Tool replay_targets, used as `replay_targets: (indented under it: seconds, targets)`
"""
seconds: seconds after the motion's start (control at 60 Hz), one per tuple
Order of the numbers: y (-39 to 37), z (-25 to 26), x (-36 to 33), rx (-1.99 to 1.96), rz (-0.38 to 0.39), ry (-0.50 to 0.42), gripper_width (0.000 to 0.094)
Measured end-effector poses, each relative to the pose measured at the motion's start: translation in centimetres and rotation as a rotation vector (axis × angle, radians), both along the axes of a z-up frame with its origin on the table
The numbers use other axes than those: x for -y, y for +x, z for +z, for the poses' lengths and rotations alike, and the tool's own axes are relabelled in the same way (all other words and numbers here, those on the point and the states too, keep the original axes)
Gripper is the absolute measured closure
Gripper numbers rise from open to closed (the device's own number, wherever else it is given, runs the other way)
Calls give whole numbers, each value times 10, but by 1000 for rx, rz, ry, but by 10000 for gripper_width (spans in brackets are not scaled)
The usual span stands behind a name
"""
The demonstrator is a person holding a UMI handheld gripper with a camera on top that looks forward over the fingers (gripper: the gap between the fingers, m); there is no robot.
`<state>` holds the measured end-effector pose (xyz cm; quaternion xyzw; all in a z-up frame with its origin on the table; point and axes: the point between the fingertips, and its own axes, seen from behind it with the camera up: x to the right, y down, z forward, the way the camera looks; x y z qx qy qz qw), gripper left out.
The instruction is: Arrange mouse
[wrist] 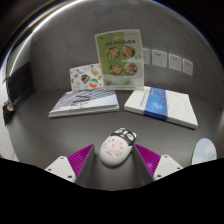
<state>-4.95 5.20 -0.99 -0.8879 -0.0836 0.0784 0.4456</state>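
A white mouse [113, 149] with a pink printed pattern and a dark front end lies on the grey table [60, 135]. It sits between the tips of my gripper [114, 147], with its front pointing away from me. The left pink pad [80, 159] and the right pink pad [148, 157] flank it, and a thin gap shows at each side. The gripper is open around the mouse, which rests on the table.
A striped book [83, 103] lies beyond the fingers at the left. A white and blue box [160, 106] lies at the right. A green leaflet [118, 57] and a small card [87, 77] stand against the back wall. A pale disc [205, 151] lies at the far right.
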Motion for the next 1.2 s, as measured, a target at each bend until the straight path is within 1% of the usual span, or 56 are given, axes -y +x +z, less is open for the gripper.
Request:
replay_targets:
  seconds: [0.1, 0.117, 0.133, 0.15, 0.167, 0.183, 0.233, 0.25, 0.317, 0.367, 0.4, 0.433, 0.483, 0.533, 0.6, 0.667, 0.717, 0.767, 0.817, 0.85, 0.933, 1.033, 1.117, 1.2]
  targets:
    - [-4, -2, -20, 43, -59, -9, 114]
    - [-6, -2, -24, 47, -62, -3, 73]
    - [-8, -3, -26, 47, -67, -4, 138]
    - [-8, -3, -28, 50, -78, -5, 145]
    - [-9, -3, -29, 48, -88, -5, 115]
    - [-9, -3, -30, 46, -100, -5, 132]
    - [-10, -3, -33, 44, -127, 9, 295]
    - [-11, -2, -33, 41, -129, 12, 377]
    - [-11, -2, -33, 44, -152, 18, 427]
    - [-11, -1, -33, 41, -154, 14, 479]
    - [-11, -1, -34, 29, -153, 10, 497]
    - [-13, 0, -34, 17, -143, 4, 504]
    - [-17, 9, -30, 1, -103, 10, 517]
    - [-12, 31, -27, -15, -81, 54, 517]
    - [15, 79, -19, -23, -105, 131, 517]
    - [55, 126, -4, 18, -102, 242, 517]
    - [103, 151, 10, 73, -137, 305, 519]
    - [157, 164, 23, 122, -184, 331, 518]
    - [205, 155, 39, 137, -226, 311, 520]
    - [236, 132, 43, 132, -249, 284, 521]
    - [299, 90, 58, 118, -283, 182, 523]
    - [324, 41, 59, 85, -249, 111, 520]
    - [329, 21, 60, 77, -207, 85, 519]
    - [330, 4, 63, 65, -188, 60, 519]
